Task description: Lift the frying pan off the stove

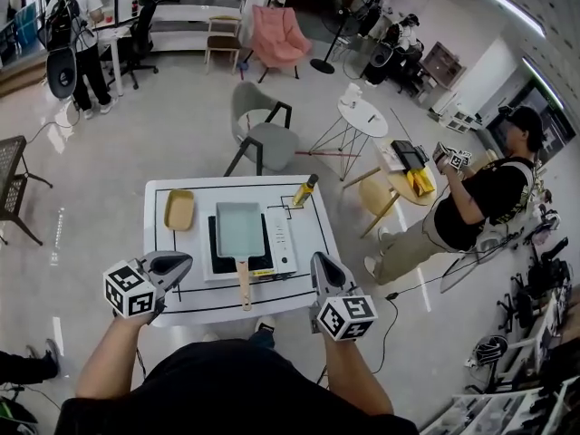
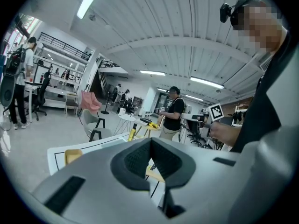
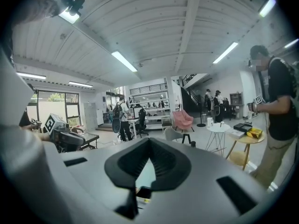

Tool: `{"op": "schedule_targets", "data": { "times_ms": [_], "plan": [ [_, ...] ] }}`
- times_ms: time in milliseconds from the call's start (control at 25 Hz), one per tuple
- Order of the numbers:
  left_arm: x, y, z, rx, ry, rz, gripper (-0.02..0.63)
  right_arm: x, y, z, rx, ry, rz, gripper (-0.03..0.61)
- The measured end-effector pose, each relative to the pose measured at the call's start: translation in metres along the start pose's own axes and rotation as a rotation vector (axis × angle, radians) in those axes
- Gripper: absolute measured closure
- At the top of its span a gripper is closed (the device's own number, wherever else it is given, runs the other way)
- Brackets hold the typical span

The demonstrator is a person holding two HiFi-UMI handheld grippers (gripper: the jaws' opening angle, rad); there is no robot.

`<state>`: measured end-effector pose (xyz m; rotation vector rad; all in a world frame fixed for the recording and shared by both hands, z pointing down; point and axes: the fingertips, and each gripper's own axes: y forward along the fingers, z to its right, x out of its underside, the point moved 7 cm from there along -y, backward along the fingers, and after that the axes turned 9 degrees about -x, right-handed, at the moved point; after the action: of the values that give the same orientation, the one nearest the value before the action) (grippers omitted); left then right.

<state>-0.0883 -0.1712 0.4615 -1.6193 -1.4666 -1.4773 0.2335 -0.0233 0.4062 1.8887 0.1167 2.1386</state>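
Two grey grippers, both with jaws closed together and nothing between them. Left gripper (image 1: 184,261) hovers at the near-left edge of the white square worktop (image 1: 168,241), right gripper (image 1: 320,263) at the near-right edge. Between them, apart from both, the wooden handle (image 1: 243,284) of the rectangular pale-green frying pan (image 1: 238,227) points toward the person. Pan sits flat on the white-and-black portable stove (image 1: 283,238). Tan rectangular tray (image 1: 179,209) lies left of the stove. Yellow bottle (image 1: 304,190) stands beyond its far right corner.
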Motion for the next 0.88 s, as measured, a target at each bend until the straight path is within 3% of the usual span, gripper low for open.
{"op": "schedule_targets", "data": {
  "times_ms": [880],
  "plan": [
    [0.024,0.038,0.006,-0.078,-0.081,-0.040,0.604,0.035,0.050,0.046,-0.145,0.113,-0.091,0.572]
  ]
}}
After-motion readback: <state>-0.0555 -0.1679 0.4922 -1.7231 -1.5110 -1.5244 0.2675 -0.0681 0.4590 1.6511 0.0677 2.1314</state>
